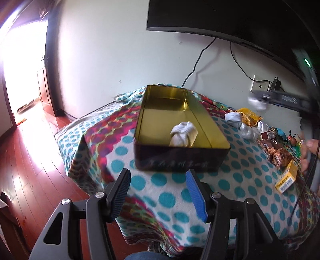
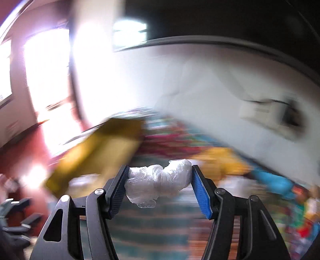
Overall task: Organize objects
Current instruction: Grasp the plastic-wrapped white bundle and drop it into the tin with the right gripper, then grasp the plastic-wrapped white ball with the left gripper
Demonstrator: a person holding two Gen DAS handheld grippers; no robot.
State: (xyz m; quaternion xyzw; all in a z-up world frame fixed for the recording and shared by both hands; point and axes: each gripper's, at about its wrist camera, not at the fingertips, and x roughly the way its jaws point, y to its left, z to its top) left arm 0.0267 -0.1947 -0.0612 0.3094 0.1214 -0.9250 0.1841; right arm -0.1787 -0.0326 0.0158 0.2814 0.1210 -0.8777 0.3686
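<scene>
A long tin [image 1: 176, 162], dark outside and gold inside, lies on the dotted tablecloth with one rolled white sock [image 1: 183, 135] in its near half. My left gripper [image 1: 158, 173] hovers open just short of the tin's near end, with nothing between its fingers. My right gripper [image 2: 160, 169] is shut on a white bundle wrapped in clear plastic [image 2: 166, 178]. The right wrist view is heavily blurred; the tin [image 2: 96, 152] shows there as a yellow smear to the left. In the left wrist view the right gripper [image 1: 280, 100] is a dark blur at the far right, above the table.
Right of the tin lie grey socks [image 1: 234, 119], snack packets [image 1: 278, 154], a yellow box [image 1: 287, 177] and small toys [image 1: 293, 140]. A person's hand [image 1: 312, 144] shows at the right edge. A TV [image 1: 220, 16], cables and a wall socket [image 1: 260, 85] are behind. Left of the table is wooden floor [image 1: 30, 152].
</scene>
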